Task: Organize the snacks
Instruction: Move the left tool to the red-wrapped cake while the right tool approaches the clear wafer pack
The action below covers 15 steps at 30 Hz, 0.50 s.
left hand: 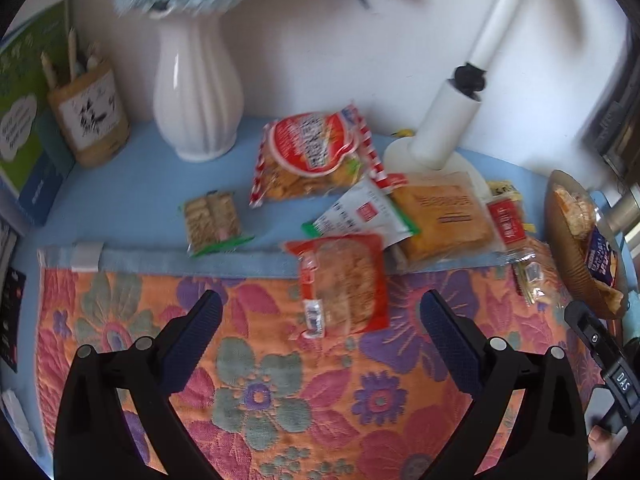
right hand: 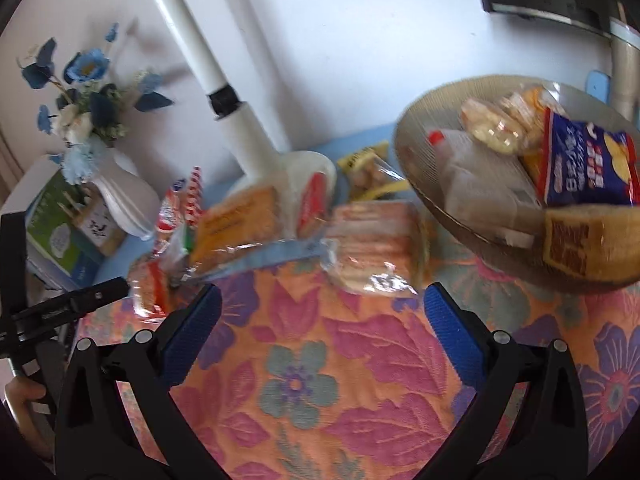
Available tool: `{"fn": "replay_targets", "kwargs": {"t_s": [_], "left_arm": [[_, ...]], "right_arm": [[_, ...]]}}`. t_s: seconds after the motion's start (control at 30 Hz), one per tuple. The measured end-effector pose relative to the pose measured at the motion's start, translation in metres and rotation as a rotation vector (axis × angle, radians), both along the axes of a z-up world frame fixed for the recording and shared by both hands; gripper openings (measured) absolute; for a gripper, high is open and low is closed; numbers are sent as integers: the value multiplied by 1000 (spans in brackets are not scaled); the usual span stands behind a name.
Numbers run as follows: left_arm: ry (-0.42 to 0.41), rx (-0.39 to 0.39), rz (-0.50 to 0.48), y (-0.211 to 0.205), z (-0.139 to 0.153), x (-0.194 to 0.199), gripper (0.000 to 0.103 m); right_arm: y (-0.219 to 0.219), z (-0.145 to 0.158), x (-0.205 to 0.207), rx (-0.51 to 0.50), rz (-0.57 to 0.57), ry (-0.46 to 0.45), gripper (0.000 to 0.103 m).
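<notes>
Nearest the left gripper (left hand: 320, 320), whose jaws are spread wide with nothing between them, a red-edged cake packet (left hand: 340, 280) lies flat, mostly on the floral mat (left hand: 260, 360), its far end over the mat's blue hem. It looks light and crinkly, its film probably slippery and the cake inside soft, so a gentle pinch across the short width near the middle seems safest. Beyond it on the blue table (left hand: 140, 184) sit a small biscuit pack (left hand: 212, 216), a white sachet (left hand: 360, 212), an orange flat packet (left hand: 444, 216) and, farther back, a red cracker bag (left hand: 312, 156).

The right gripper (right hand: 320, 320), also spread and empty, hovers over the mat before a clear wafer pack (right hand: 372, 248); blur makes its label unreadable. Only this view looks into the brown bowl (right hand: 420, 152), already holding a blue chip bag (right hand: 584, 160) and several wrapped snacks, while the left view shows merely its edge. The left view alone shows the biscuit pack.
</notes>
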<state>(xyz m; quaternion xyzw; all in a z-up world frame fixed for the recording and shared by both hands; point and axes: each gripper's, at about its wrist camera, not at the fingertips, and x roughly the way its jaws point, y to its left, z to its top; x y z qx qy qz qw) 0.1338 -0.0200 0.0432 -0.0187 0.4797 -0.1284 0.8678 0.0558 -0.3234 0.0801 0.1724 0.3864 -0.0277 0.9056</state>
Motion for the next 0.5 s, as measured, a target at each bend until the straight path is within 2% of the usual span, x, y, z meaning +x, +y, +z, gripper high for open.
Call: {"fn": "replay_targets", "kwargs": {"t_s": [0.1, 0.27, 0.43, 0.5], "left_arm": [[20, -25, 19, 2, -12, 4, 98], [11, -12, 20, -11, -23, 9, 98], [-21, 37, 50, -24, -37, 16, 98], [-24, 49, 38, -29, -47, 19, 98]], "right_arm": [[-10, -8, 4, -16, -37, 19, 100], [-16, -14, 23, -50, -65, 37, 100], [-11, -37, 55, -82, -85, 103, 100], [-7, -49, 64, -131, -93, 132, 100]]}}
